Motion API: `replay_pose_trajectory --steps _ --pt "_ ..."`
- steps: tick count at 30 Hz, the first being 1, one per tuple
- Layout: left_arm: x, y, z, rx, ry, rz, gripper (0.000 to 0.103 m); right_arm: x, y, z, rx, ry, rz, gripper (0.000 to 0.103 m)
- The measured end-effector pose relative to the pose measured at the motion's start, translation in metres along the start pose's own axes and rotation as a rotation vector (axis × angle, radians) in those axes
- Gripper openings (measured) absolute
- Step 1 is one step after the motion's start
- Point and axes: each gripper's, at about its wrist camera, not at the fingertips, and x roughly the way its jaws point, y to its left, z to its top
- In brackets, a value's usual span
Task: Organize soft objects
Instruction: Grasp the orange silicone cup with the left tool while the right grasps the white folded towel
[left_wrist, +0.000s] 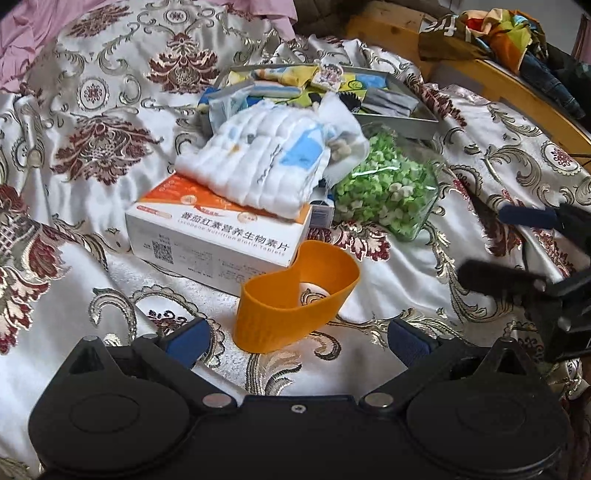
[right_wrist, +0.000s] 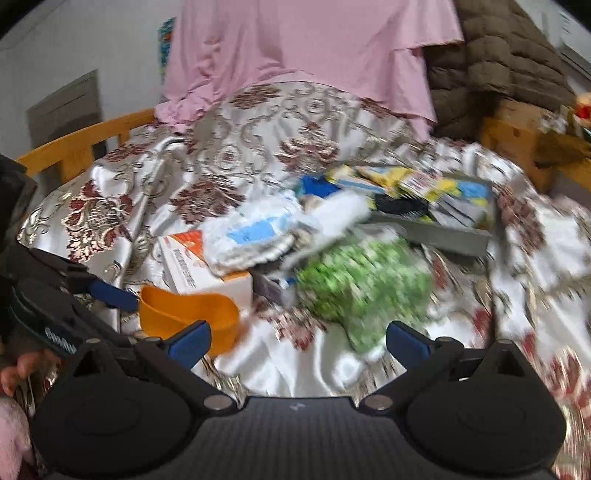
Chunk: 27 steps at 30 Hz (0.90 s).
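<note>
An orange rubbery band (left_wrist: 295, 299) stands curled on the patterned bed cover. It sits just ahead of my left gripper (left_wrist: 297, 345), which is open with nothing between its fingers. Behind the band, a folded white cloth with blue patches (left_wrist: 258, 166) lies on a white and orange box (left_wrist: 218, 236). My right gripper (right_wrist: 298, 341) is open and empty above the cover, in a blurred view. The orange band (right_wrist: 188, 310) is ahead of it to the left, and the white cloth (right_wrist: 258, 236) further back. The right gripper (left_wrist: 517, 243) also shows at the left wrist view's right edge.
A glass jar of green paper stars (left_wrist: 388, 188) lies on its side beside the box. A grey tray (left_wrist: 406, 125) of colourful items sits behind it. A wooden bed rail (left_wrist: 517, 92) carries piled clothes (left_wrist: 498, 33). Pink cloth (right_wrist: 295, 55) and a brown quilt (right_wrist: 498, 62) lie at the back.
</note>
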Motion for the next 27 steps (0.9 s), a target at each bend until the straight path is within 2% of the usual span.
replay_pose_trajectory --steps 7,13,15,17,21,26,27 --pt "0.004 0.002 0.0 0.019 -0.009 -0.003 0.101 0.036 0.017 0.041 -0.143 -0.017 0.068 0.103" --pt "0.008 0.006 0.003 0.007 -0.016 -0.037 0.095 0.065 0.037 0.065 -0.303 -0.016 0.113 0.103" --pt "0.01 0.009 0.004 -0.003 -0.01 -0.051 0.09 0.077 0.041 0.071 -0.333 -0.001 0.123 0.103" --pt "0.012 0.01 0.004 -0.007 -0.006 -0.07 0.081 0.088 0.044 0.076 -0.351 0.009 0.123 0.103" --pt "0.015 0.014 0.004 -0.019 -0.005 -0.085 0.074 0.105 0.044 0.083 -0.353 0.025 0.133 0.103" --pt "0.015 0.019 0.006 -0.034 0.0 -0.099 0.057 0.121 0.047 0.086 -0.365 0.061 0.149 0.103" --pt "0.015 0.02 0.006 -0.034 0.003 -0.103 0.056 0.123 0.047 0.086 -0.366 0.067 0.152 0.102"
